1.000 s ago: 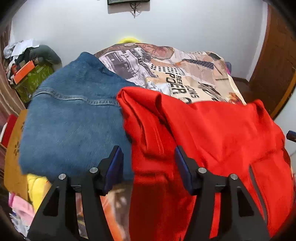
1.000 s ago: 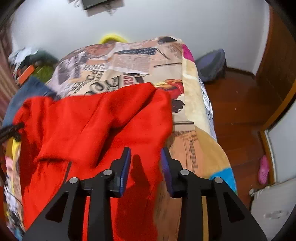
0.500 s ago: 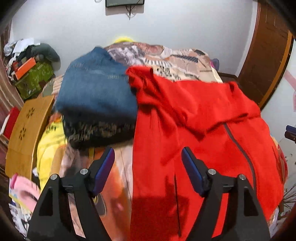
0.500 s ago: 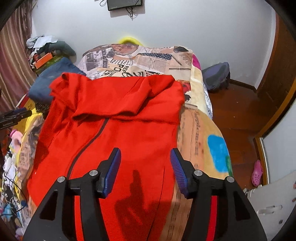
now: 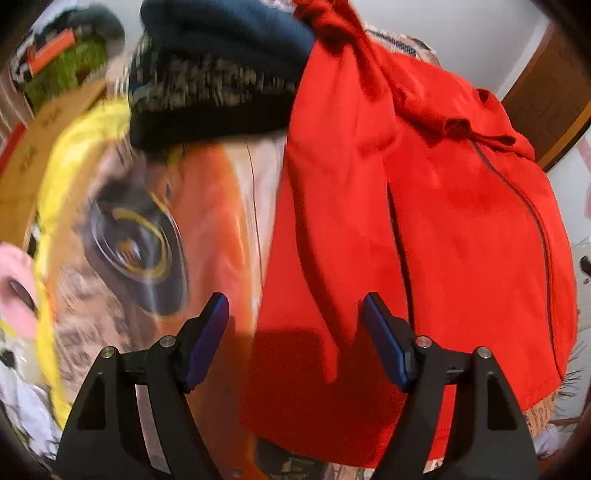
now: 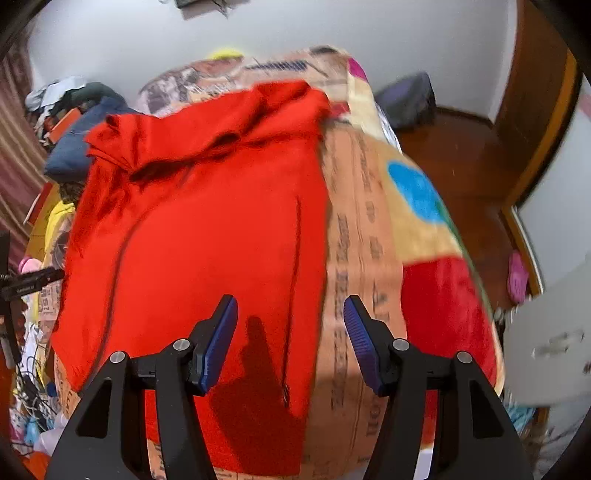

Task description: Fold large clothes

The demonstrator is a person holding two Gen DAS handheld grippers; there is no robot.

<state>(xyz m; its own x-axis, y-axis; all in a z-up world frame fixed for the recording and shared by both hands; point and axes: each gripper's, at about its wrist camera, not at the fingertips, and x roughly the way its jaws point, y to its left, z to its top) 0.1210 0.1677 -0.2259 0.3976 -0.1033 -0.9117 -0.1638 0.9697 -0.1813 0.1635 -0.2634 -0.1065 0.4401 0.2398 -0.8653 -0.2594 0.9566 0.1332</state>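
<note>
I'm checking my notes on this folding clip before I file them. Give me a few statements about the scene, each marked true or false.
1. The left gripper is open and holds nothing. True.
2. The right gripper is clamped on the red jacket. False: it is open, with nothing between its fingers.
3. The jacket lies on a printed blanket. True.
4. The folded jeans lie on top of the jacket. False: they sit beside it.

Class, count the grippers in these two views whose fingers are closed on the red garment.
0. The left gripper hangs open above the red garment's left edge; the right gripper hangs open above its right edge. Neither holds cloth.
</note>
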